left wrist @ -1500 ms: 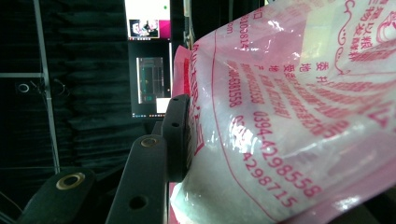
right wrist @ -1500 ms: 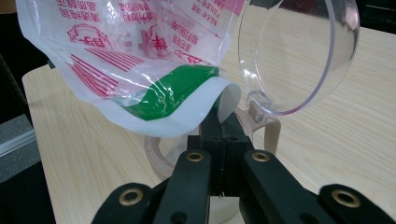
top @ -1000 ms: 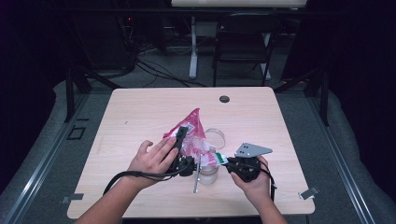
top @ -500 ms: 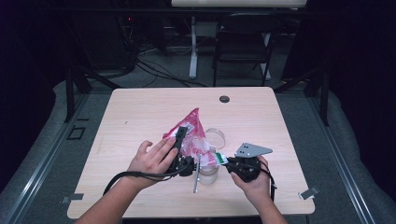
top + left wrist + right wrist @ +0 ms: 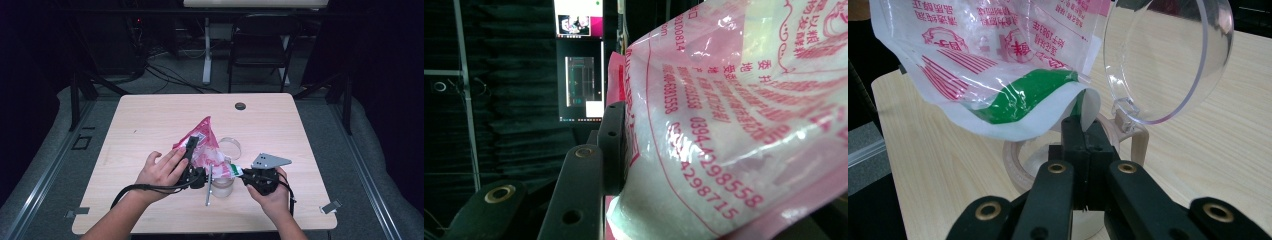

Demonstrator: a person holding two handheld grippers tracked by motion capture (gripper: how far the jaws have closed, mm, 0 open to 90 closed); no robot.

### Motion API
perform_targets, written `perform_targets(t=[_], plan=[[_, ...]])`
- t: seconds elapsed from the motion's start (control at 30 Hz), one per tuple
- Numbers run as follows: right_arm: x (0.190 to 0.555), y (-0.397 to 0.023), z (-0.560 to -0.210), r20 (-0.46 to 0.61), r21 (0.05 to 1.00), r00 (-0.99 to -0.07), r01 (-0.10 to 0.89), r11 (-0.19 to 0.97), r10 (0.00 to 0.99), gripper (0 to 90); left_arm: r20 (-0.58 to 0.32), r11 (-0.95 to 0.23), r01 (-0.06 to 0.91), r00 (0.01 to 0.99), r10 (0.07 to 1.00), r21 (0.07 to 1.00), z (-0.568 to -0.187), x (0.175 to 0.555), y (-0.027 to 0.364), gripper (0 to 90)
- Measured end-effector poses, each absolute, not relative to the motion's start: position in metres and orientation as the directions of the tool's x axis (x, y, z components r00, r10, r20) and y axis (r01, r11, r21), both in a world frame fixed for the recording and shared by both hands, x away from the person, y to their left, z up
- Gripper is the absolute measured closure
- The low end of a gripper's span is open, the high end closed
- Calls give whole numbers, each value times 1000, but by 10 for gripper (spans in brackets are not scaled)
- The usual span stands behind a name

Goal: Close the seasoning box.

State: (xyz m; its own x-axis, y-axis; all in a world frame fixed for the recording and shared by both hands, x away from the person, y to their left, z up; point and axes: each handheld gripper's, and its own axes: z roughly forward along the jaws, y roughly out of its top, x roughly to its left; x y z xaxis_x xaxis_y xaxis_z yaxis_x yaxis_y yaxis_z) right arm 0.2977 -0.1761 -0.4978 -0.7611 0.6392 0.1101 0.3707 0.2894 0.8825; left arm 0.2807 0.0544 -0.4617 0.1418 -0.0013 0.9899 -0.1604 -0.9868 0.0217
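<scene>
pale wooden table (image 5: 150,125); dark room, folding chair (image 5: 260,47)

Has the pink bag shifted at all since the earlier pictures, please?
No. In the high view the pink bag sits at the same spot below the dark round grommet near the table's far edge.

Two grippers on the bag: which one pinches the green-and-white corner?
The right gripper: its fingers are shut on the green-and-white corner of the bag, above the jar. The left gripper clamps the bag's pink printed side.
</scene>
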Motion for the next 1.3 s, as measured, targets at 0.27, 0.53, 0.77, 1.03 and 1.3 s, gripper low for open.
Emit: perform_targets(t=[0.27, 0.53, 0.77, 1.03, 1.3], plan=[[298, -176, -498, 110, 883, -763, 369, 289, 637, 900, 989, -986, -162, 150, 9, 33, -464, 282, 57, 681], [298, -176, -498, 112, 884, -761, 370, 286, 639, 900, 988, -987, -158, 157, 10, 35, -464, 283, 58, 681], [298, -175, -498, 112, 884, -763, 369, 288, 636, 900, 987, -987, -155, 163, 16, 41, -465, 283, 59, 680], [298, -176, -498, 111, 885, -763, 368, 286, 637, 900, 988, -986, -162, 157, -2, 24, -463, 283, 59, 676], [297, -177, -497, 109, 885, -761, 367, 285, 640, 900, 987, -987, -158, 163, 6, 33, -462, 283, 58, 676]])
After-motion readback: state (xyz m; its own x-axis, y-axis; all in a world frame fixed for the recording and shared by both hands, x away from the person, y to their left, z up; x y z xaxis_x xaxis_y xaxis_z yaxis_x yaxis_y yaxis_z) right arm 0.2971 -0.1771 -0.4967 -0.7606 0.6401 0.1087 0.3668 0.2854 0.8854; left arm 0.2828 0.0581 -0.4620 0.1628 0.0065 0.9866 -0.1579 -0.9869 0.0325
